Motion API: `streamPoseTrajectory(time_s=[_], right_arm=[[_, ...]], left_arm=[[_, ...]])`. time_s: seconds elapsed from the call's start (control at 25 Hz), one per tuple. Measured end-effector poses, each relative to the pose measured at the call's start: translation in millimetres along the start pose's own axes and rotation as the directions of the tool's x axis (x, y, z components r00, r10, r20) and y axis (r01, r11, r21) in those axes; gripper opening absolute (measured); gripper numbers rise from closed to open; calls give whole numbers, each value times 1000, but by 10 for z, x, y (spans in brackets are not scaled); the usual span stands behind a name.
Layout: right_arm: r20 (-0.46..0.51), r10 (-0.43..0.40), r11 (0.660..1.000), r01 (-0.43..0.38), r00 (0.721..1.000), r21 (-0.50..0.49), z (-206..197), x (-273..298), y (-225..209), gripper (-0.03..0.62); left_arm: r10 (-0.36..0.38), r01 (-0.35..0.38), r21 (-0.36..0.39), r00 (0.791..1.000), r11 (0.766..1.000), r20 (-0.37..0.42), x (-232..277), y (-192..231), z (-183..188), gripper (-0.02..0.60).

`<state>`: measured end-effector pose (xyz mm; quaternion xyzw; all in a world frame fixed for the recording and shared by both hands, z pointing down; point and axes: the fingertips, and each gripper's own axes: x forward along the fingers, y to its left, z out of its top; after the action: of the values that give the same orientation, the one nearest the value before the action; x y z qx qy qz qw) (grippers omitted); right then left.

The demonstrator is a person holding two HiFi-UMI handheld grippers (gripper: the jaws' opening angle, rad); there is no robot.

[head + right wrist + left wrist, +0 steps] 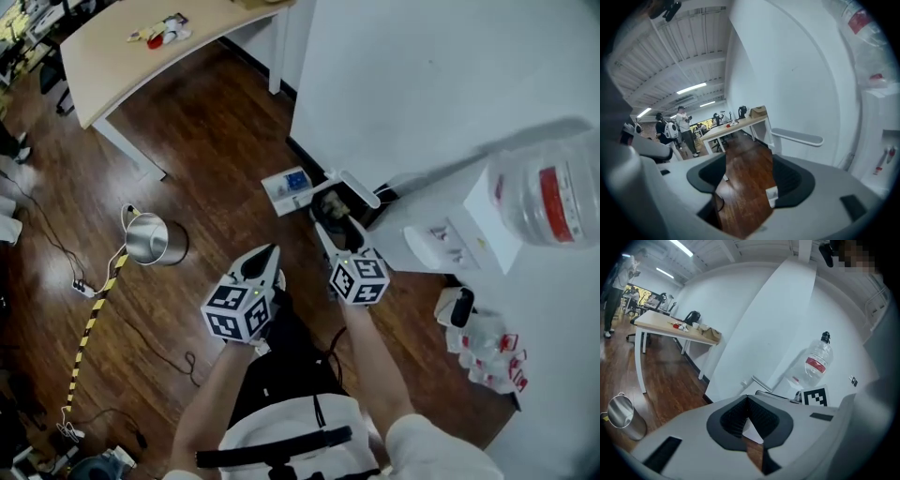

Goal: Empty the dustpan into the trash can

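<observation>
A dark dustpan [330, 202] with a white handle [362, 188] sits on the wood floor against the white wall. The handle also shows in the left gripper view [761, 383] and in the right gripper view [797, 137]. The trash can, a shiny metal bucket [155, 240], stands open to the left [621, 416]. My right gripper [330, 225] hovers just short of the dustpan with its jaws open and only floor between them [747, 161]. My left gripper [270, 251] hangs beside it to the left, its tips together and nothing held [747, 404].
A white box with a blue part [289, 187] lies left of the dustpan. A water dispenser [450, 239] with a large bottle [548, 192] stands on the right. A desk [159, 47] is at the far left, with striped tape [94, 319] and cables on the floor. People stand far off [684, 124].
</observation>
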<state>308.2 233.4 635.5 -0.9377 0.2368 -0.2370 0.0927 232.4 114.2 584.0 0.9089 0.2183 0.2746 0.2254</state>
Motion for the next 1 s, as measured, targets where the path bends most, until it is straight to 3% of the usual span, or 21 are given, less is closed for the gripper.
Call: streamPoseTrajectory(time_s=[0.48, 0.76, 1.0], right_arm=[[51, -189, 979, 192, 981, -69, 15, 1047, -673, 345], [64, -199, 978, 202, 978, -45, 111, 1358, -789, 340], [85, -193, 978, 199, 978, -63, 176, 1456, -804, 249]], left_arm=[[-37, 31, -108, 998, 994, -59, 594, 449, 19, -12], [-45, 33, -147, 996, 989, -74, 789, 589, 57, -12], [-40, 26, -173, 996, 985, -81, 861, 665, 37, -11]])
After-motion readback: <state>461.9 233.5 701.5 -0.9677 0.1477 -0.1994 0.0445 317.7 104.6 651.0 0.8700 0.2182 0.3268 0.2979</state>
